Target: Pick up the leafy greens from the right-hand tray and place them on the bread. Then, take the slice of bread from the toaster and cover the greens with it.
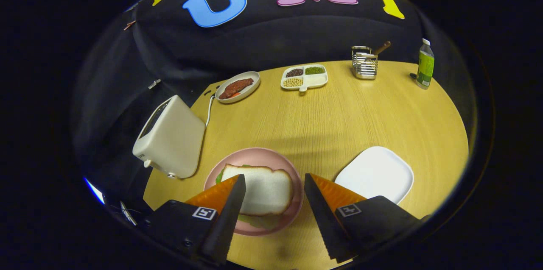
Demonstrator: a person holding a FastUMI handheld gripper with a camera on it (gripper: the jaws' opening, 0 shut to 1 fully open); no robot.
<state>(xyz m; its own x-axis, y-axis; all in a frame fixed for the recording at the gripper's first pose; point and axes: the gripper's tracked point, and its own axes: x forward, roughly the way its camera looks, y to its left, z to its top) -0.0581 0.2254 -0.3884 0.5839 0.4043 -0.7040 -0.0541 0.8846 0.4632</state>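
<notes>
The gripper stands wide open and empty above the pink plate. On that plate a bread slice covers the greens, whose edges peek out beneath it. The toaster sits just left of the plate, the bare white tray to its right. If a finger dips, it could nudge the slice askew and uncover the greens.

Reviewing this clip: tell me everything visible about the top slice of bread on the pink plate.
The top slice of bread is white with a thin tan crust and lies flat on the pink plate, beside the toaster. Leafy greens peek out beneath its edges. The open gripper hovers above it, the left finger overlapping its corner in view; neither finger visibly presses it.
</notes>
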